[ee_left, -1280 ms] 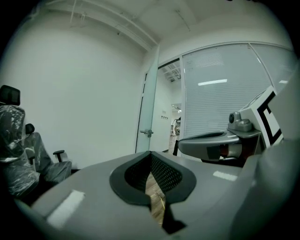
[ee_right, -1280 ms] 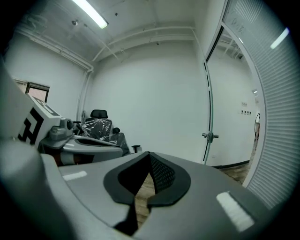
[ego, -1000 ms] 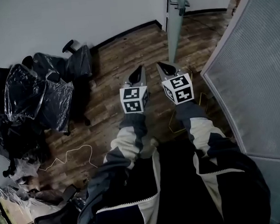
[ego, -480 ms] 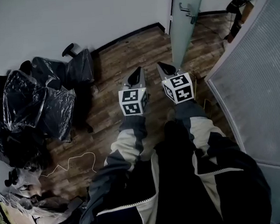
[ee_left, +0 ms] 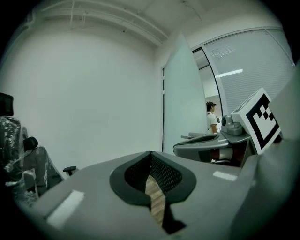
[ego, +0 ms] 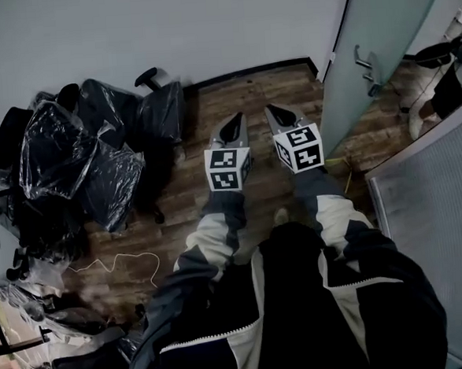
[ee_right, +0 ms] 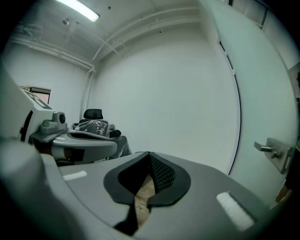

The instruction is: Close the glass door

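Pressed together and empty, the left tongs [ego: 236,118] and right tongs [ego: 278,110] could skid off the smooth, seemingly ajar glass door [ego: 378,35] when pushing.

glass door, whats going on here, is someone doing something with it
A person holds a gripper in each hand, out over the wooden floor. The left gripper and right gripper are both shut and empty. Neither touches the glass door, which stands open ahead on the right with its handle in view. Plastic-wrapped office chairs sit on the left.
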`<state>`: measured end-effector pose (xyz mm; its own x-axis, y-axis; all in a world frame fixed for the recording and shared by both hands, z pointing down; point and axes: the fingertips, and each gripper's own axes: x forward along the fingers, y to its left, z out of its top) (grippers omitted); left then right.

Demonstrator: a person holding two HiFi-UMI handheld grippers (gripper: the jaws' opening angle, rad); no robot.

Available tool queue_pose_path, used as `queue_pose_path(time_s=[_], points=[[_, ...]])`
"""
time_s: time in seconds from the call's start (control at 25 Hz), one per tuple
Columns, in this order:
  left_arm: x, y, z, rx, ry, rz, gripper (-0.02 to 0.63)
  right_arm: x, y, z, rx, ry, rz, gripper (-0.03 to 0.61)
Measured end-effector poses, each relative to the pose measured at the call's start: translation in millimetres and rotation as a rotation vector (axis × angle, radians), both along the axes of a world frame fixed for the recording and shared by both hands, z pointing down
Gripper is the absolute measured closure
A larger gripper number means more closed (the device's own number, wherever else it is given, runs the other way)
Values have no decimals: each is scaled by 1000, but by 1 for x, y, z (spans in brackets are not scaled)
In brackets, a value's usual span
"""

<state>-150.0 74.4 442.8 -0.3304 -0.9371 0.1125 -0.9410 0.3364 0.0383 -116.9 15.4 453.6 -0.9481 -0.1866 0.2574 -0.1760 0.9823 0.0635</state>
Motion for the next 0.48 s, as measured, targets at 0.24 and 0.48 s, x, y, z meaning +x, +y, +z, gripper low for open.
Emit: queue_pose_path(time_s=[0.24,0.48], points=[[-50,-69,-17,-1,-28,-58,614,-44,-101,-28,30,-47,3,574],[-76,-128,-20,-7,-20,-49,614,-50,-175,-33,25,-58,65,574]])
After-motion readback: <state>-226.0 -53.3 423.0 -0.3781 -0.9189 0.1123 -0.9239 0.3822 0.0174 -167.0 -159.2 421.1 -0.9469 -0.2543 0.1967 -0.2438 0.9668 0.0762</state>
